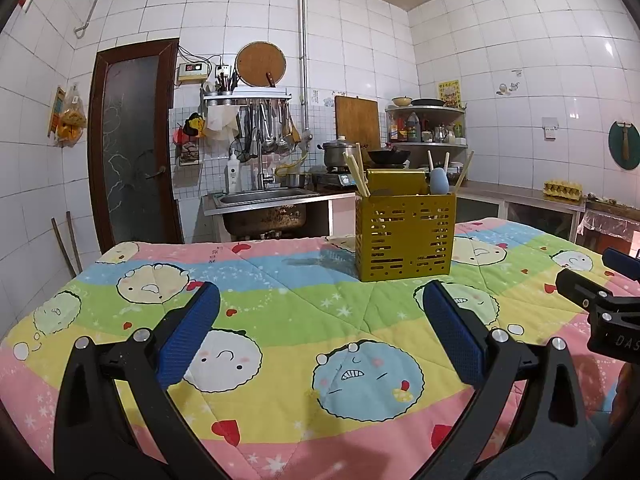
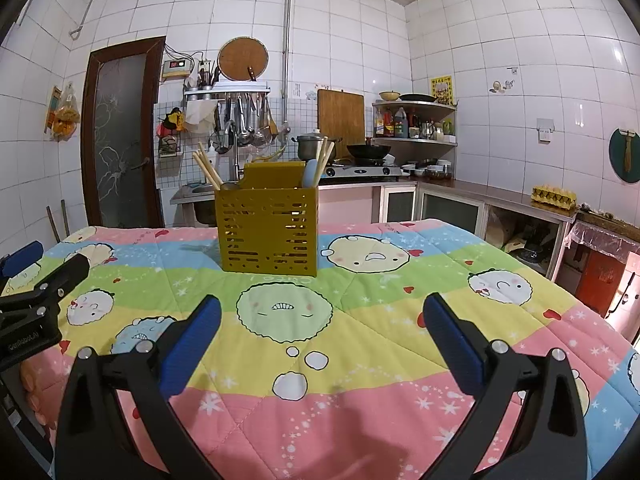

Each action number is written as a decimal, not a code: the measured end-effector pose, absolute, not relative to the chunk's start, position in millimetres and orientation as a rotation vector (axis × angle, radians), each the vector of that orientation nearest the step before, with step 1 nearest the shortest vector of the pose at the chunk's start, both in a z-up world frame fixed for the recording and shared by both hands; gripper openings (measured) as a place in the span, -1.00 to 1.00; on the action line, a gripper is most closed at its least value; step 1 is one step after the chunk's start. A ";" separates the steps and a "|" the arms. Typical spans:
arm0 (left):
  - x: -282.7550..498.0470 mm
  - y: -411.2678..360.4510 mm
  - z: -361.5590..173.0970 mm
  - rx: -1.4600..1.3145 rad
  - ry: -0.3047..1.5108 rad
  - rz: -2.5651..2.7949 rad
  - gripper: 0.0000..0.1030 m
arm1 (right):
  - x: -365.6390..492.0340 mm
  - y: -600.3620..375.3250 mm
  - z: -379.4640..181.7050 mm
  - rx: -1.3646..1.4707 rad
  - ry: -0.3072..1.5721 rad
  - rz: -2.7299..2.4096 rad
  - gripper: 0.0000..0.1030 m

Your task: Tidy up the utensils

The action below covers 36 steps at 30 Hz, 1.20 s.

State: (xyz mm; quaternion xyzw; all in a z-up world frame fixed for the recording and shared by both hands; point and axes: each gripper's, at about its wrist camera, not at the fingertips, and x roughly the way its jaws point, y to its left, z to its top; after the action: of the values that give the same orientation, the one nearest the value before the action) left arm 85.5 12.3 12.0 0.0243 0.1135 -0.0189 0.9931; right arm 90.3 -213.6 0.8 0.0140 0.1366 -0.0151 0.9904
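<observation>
The left claw (image 1: 320,320) is spread wide and holds nothing, its blue ribbed pads (image 1: 188,336) angled inward over the quilted cartoon-print cover (image 1: 280,360) of the desk. It points level across the desk toward the far wall, hovering above the cover without touching it. The right claw (image 2: 322,324) is spread the same way, also empty, and is held at about the same height and heading, just beside the left one; each shows at the edge of the other's wrist view.

Ahead of both claws, well apart from them, the yellow slotted utensil holder (image 1: 406,236) stands upright on the cover near the desk's far side. Wooden chopsticks (image 1: 356,174) lean out of its left part, and a pale blue utensil (image 1: 440,180) with more sticks rises from its right part. Behind the desk are a sink (image 1: 260,198) and a stove with a wok (image 2: 368,151).
</observation>
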 end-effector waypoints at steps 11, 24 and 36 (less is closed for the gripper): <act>85.4 12.8 12.0 0.045 0.229 -0.039 0.91 | 90.2 -213.5 0.8 0.027 0.273 -0.030 0.92; 85.6 12.6 12.0 0.046 0.229 -0.039 0.91 | 90.2 -214.3 0.2 0.036 0.274 -0.033 0.92; 85.6 12.4 11.7 0.044 0.230 -0.039 0.91 | 90.2 -215.3 -0.4 0.039 0.274 -0.035 0.92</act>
State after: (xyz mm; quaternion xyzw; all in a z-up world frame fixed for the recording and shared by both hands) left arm 85.6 12.4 11.7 0.0222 0.1147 -0.0194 0.9930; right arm 90.2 -215.3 -0.4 0.0194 0.1365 -0.0175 0.9903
